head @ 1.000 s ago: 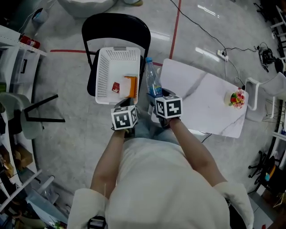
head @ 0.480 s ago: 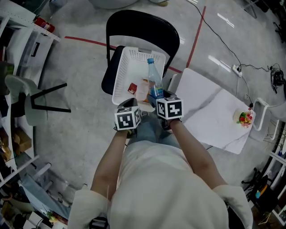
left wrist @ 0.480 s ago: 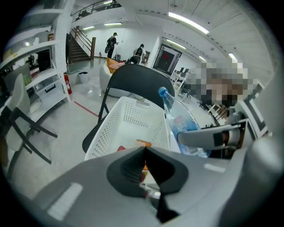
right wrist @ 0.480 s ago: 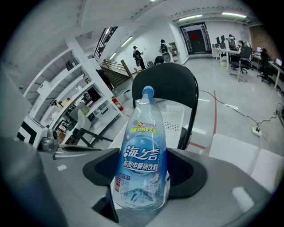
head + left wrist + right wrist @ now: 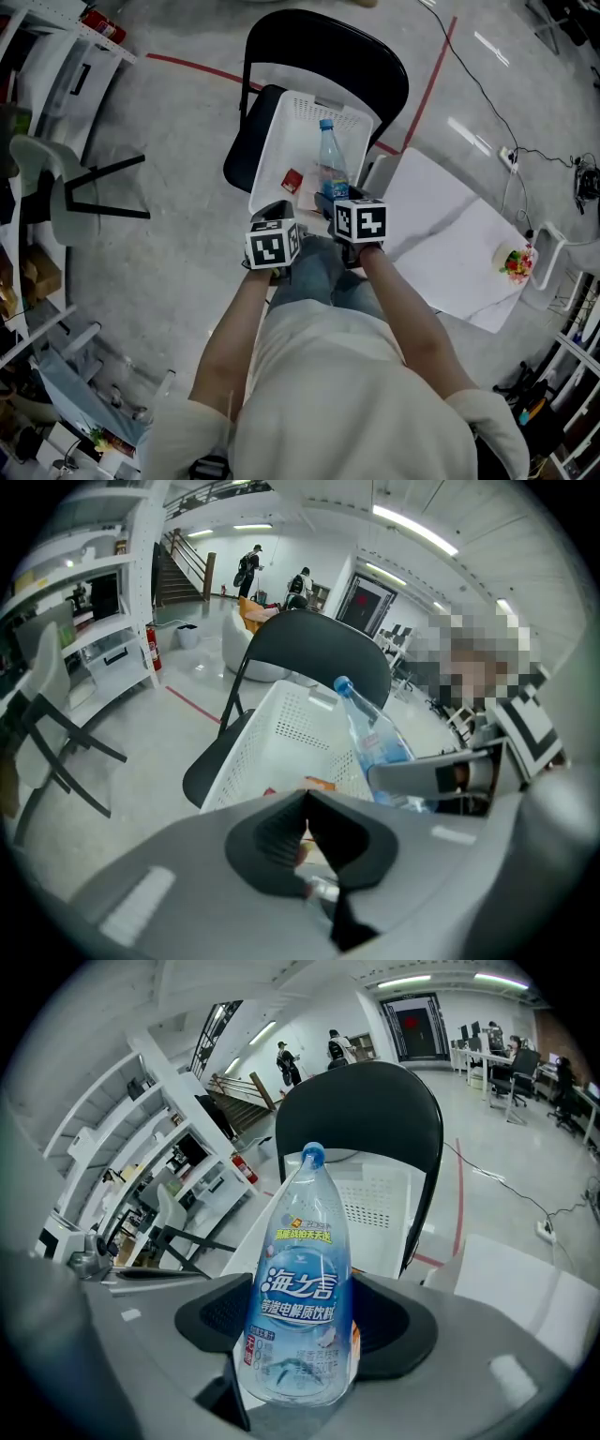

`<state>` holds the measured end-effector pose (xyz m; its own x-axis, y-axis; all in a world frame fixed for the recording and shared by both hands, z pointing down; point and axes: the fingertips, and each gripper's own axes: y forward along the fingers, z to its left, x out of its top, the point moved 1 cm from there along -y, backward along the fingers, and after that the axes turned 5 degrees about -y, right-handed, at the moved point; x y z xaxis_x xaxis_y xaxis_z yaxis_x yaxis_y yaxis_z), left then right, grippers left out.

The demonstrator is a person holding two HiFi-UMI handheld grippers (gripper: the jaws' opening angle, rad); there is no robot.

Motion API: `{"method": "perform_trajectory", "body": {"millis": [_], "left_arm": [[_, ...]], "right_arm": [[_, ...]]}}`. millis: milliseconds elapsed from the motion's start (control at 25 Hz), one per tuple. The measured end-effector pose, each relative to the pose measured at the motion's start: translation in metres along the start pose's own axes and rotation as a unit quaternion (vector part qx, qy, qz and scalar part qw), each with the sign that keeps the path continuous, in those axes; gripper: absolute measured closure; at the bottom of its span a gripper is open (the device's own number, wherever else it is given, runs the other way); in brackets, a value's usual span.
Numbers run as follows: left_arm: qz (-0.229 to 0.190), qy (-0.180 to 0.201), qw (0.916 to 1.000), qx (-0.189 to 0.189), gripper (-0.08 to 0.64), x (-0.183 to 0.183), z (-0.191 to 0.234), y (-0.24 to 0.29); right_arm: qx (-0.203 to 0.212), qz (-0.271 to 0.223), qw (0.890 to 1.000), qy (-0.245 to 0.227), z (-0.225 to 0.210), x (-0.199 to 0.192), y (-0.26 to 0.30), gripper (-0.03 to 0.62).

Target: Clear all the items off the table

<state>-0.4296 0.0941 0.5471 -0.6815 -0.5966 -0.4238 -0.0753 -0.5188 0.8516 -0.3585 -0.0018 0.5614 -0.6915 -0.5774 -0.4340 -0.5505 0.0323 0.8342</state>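
Note:
My right gripper (image 5: pixel 330 199) is shut on the lower body of a clear water bottle (image 5: pixel 331 173) with a blue label and blue cap. It holds the bottle (image 5: pixel 305 1307) upright over the near right part of a white plastic basket (image 5: pixel 272 150) that sits on a black folding chair (image 5: pixel 328 42). My left gripper (image 5: pixel 278 211) hangs just left of it at the basket's near rim, its pads (image 5: pixel 281 832) meeting at the tips with nothing clearly between them. A small red packet (image 5: pixel 292 180) and an orange item (image 5: pixel 319 783) lie in the basket.
The white marble-patterned table (image 5: pixel 450 244) stands to the right, with a small colourful flower-like item (image 5: pixel 514 262) at its far right corner. Shelving and a stool (image 5: pixel 56 202) line the left. A red floor line and cables run behind the chair.
Both grippers have moved from the table's edge toward the chair. The bottle, beside the basket's right rim a second ago, is now held above the basket's inside.

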Motion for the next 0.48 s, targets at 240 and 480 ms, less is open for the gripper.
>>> {"method": "perform_trajectory", "body": {"millis": [240,480], "left_arm": [[0.005,-0.008,1.0000,0.001,0.552,0.002,0.013,0.011],[0.008,-0.015,0.9998,0.004,0.552,0.003,0.019,0.022]], "right_arm": [[-0.007,0.018,1.000,0.000,-0.003,-0.002,0.021,0.265],[0.001,0.029,0.999,0.014,-0.005,-0.004,0.041,0.264]]}}
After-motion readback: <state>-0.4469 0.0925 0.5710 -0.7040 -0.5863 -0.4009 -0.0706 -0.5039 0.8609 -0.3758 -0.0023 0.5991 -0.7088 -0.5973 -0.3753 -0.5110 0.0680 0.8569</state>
